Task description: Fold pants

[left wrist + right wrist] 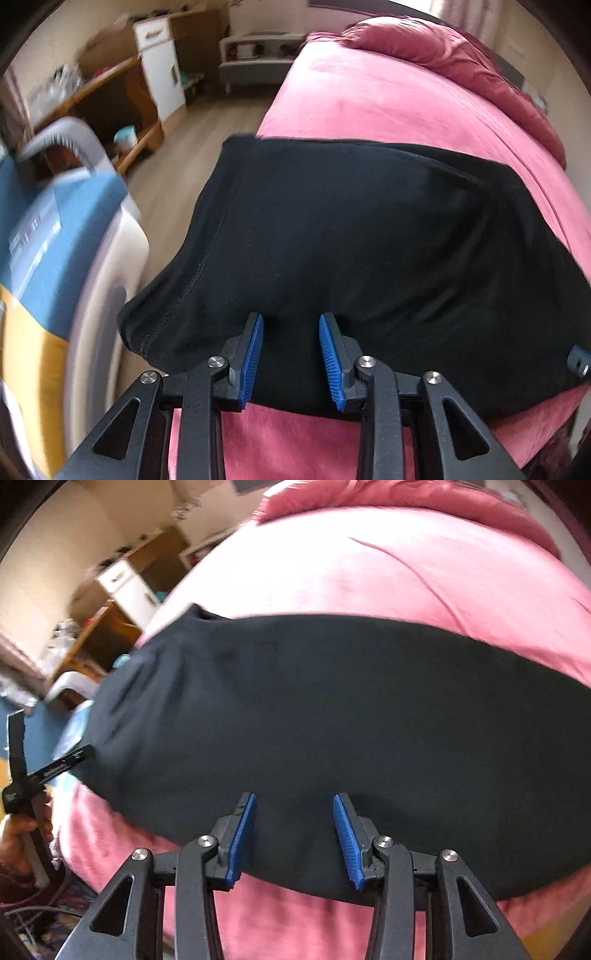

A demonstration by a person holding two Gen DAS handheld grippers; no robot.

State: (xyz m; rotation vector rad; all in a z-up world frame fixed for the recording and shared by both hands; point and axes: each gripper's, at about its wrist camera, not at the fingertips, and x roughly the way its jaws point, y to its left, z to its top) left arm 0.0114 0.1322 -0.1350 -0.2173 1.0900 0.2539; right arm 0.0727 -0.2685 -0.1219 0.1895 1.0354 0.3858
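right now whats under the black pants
The black pants lie spread on a pink bed cover, which shows all around them. Whatever lies beneath the cloth itself is covered, so nothing more can be told.

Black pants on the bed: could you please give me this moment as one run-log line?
pants: black, flat on pink bed | left claw: open, over near edge | right claw: open, over near edge | holding: nothing
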